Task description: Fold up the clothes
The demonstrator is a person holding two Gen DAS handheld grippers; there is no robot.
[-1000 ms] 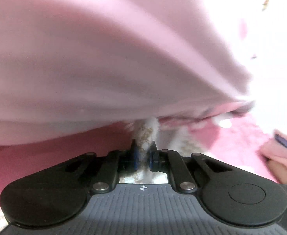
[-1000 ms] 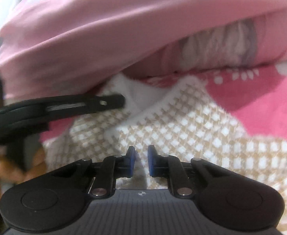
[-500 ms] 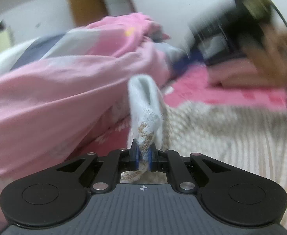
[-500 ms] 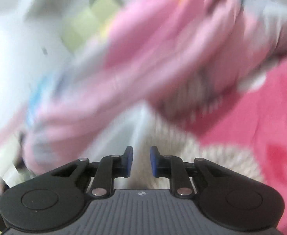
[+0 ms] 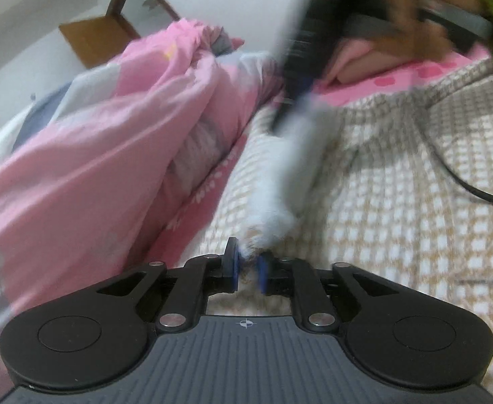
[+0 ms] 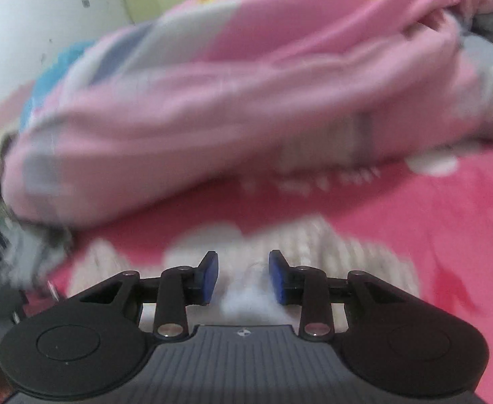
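Observation:
A beige-and-white checked garment (image 5: pixel 397 202) with white fleece lining lies spread on the pink bed sheet (image 6: pixel 431 222). My left gripper (image 5: pixel 246 267) is shut on a raised strip of its fleecy edge, which runs up and away from the fingers. The right gripper (image 5: pixel 300 54) shows blurred at the far end of that strip, held by a person's hand (image 5: pixel 414 17). In the right wrist view the right gripper (image 6: pixel 243 274) stands open, low over the garment's edge (image 6: pixel 347 252), with white fleece (image 6: pixel 249 299) between and below its blue pads.
A bulky pink quilt (image 5: pixel 95 141) with grey and blue patches is heaped along the left, close to the garment; it fills the far side (image 6: pixel 246 84) in the right wrist view. A black cable (image 5: pixel 465 185) lies across the garment. A wooden frame (image 5: pixel 95 40) stands by the wall.
Both grippers have pulled back from under the quilt, lifting the garment's edge. The left one stays shut on it. The right gripper's jaws have spread wider and it swung over to that edge.

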